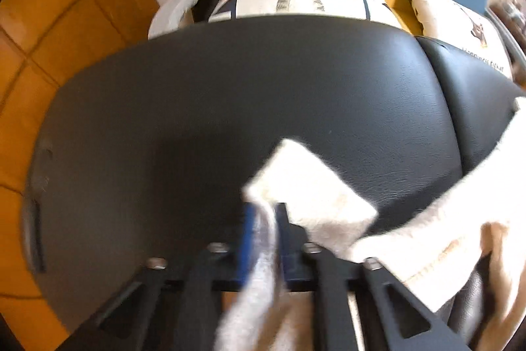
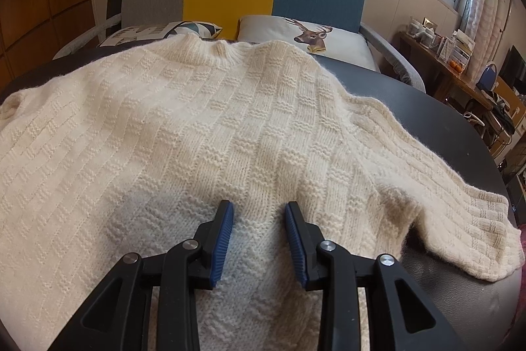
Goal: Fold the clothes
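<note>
The left gripper [image 1: 264, 219] fingers clamp a cuff of the cream basket-weave knit sweater [image 2: 210, 120] above the dark leatherette worktop [image 1: 203, 107]; the right gripper [image 2: 259, 219] hovers open over the spread body; risk: thin hold slips, dragging wrinkles.

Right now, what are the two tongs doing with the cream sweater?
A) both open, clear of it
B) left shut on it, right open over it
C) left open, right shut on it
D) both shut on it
B: the left tongs pinch a cuff-like end of the sweater between the blue pads, while the right tongs stand apart over the knit with nothing clamped.
</note>
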Tool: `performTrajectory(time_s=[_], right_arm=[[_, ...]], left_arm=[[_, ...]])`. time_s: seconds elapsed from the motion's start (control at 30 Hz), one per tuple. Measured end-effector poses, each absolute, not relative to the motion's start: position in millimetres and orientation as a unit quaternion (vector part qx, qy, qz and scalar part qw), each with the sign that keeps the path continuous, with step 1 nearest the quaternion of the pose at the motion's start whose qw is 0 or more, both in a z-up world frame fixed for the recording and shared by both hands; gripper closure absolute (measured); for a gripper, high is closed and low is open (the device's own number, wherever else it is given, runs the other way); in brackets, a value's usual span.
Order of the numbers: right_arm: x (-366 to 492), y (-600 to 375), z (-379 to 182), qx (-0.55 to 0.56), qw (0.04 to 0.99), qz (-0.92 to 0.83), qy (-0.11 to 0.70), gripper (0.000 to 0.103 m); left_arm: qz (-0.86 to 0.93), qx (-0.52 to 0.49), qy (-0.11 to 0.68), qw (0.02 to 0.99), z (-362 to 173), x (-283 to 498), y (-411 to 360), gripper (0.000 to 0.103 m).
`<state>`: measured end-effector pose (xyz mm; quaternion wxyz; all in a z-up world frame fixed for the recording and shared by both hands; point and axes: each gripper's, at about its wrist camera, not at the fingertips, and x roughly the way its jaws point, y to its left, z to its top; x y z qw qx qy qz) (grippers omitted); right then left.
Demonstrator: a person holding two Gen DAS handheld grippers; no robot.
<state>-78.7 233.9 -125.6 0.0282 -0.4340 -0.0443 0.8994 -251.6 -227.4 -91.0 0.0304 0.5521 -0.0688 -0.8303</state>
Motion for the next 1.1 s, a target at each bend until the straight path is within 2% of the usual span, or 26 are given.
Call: performTrajectory(time_s=[0.1,0.27,0.4,0.5,0.67,0.77,0.9,0.97,1.03,1.07,1.1], right_arm=[[-78.4,233.9,-125.5,-0.434,0.028,0.899,-0.045,0.070],[-77.7,232.6,-125.3,-0.434,0.030,0.899,-0.046,0.070],[-77.5,231.3,-125.1,-0.434,0.031,0.899,-0.047,0.070],[-77.5,230.7,-124.8,-0.433,0.031,0.899,-0.048,0.070],[-77.6,229.4,-124.2,-0.434,0.032,0.899,-0.048,0.070],[-77.5,228.7,-124.3,-0.433,0.033,0.899,-0.048,0.070],[-77.1,228.0,-124.4,-0.433,0.034,0.899,-0.051,0.070],[-77.0,227.7,-124.4,-0.433,0.035,0.899,-0.052,0.069],[-76.9,227.4,-124.4,-0.433,0.036,0.899,-0.053,0.069],[-77.0,227.7,-124.4,-0.433,0.036,0.899,-0.053,0.069],[-77.1,227.9,-124.4,-0.433,0.035,0.899,-0.052,0.069]], left_arm=[[-0.861,0.505,-0.039,0.043,-55.8,-250.9,-235.2,0.095],[-0.913,0.388,0.062,0.108,22.1,-244.5,-286.8,0.096],[-0.923,0.332,0.144,0.131,49.5,-225.0,-335.7,0.096],[-0.920,0.309,0.195,0.139,39.9,-210.3,-362.5,0.098],[-0.883,0.376,0.234,0.155,-23.0,-204.7,-394.9,0.098],[-0.861,0.405,0.272,0.143,-55.0,-181.5,-384.5,0.098],[-0.847,0.439,0.292,0.074,-80.3,-183.1,-341.7,0.097],[-0.852,0.447,0.271,0.041,-79.8,-188.5,-313.3,0.092],[-0.847,0.461,0.265,0.001,-79.5,-196.7,-281.2,0.078],[-0.842,0.469,0.264,-0.019,-79.1,-200.9,-265.0,0.075],[-0.837,0.478,0.263,-0.039,-78.8,-205.2,-248.8,0.064]])
